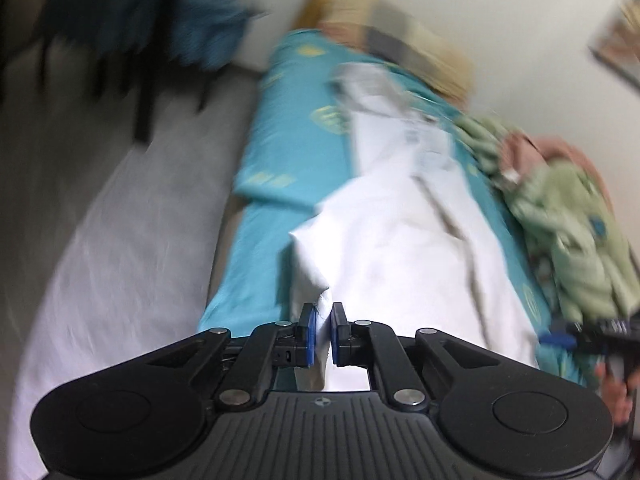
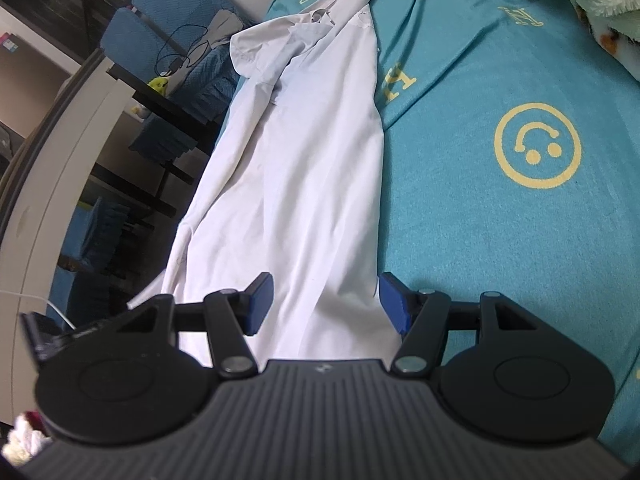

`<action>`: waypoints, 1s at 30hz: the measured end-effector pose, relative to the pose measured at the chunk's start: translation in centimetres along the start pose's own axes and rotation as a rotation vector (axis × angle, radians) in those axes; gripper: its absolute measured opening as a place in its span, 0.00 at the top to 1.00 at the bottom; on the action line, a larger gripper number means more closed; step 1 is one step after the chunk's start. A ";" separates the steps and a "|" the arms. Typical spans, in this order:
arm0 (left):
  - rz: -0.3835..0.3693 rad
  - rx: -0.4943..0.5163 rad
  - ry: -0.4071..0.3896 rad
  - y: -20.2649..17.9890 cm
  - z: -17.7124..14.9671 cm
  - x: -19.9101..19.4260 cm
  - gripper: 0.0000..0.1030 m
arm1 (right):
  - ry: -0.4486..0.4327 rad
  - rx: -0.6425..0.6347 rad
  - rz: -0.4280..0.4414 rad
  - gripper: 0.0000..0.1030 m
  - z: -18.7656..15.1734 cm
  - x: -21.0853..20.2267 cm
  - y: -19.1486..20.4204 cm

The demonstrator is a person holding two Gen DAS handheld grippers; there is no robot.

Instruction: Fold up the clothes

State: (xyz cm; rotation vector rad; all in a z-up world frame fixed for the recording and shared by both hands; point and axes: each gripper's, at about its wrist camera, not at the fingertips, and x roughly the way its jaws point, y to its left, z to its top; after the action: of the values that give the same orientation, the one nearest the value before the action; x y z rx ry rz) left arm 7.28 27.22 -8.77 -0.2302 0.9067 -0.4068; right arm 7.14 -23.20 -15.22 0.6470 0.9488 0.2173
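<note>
- White shirt (image 2: 296, 168) lies stretched along the teal bedspread (image 2: 500, 240).
- Left gripper (image 1: 323, 330) is clamped on its hem corner.
- Right gripper (image 2: 326, 304) hovers spread apart over the hem.

The bed (image 2: 500, 240) wears a teal cover printed with yellow smiley rings and yellow letters. A white shirt (image 2: 304, 168) lies stretched lengthwise on the cover, its collar end toward the far end of the bed and its near hem at the bed's foot. Along the wall side a crumpled pale green blanket (image 1: 568, 232) rests on the cover, touching a pinkish cloth (image 1: 560, 148) beside it. At the far end a striped pillow (image 1: 384, 36) lies on the bed, blurred. Another fold of teal cover (image 1: 292, 140) lies on top.
</note>
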 end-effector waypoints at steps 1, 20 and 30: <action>0.010 0.072 0.000 -1.9 0.7 -0.8 0.93 | -0.004 0.003 0.004 0.40 0.0 -0.2 -0.1; 0.002 0.780 0.401 -23.4 -9.2 5.0 0.93 | -0.012 0.078 0.031 0.40 0.3 -1.5 -1.7; -0.050 0.384 0.383 -18.9 -4.5 4.4 0.40 | 0.081 0.012 -0.018 0.40 -0.5 -0.2 -0.9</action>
State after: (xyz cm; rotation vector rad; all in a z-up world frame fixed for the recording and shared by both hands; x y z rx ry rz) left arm 1.47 8.23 -7.77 0.1846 1.1764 -0.6757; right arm 6.55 -23.79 -15.81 0.6439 1.0338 0.2233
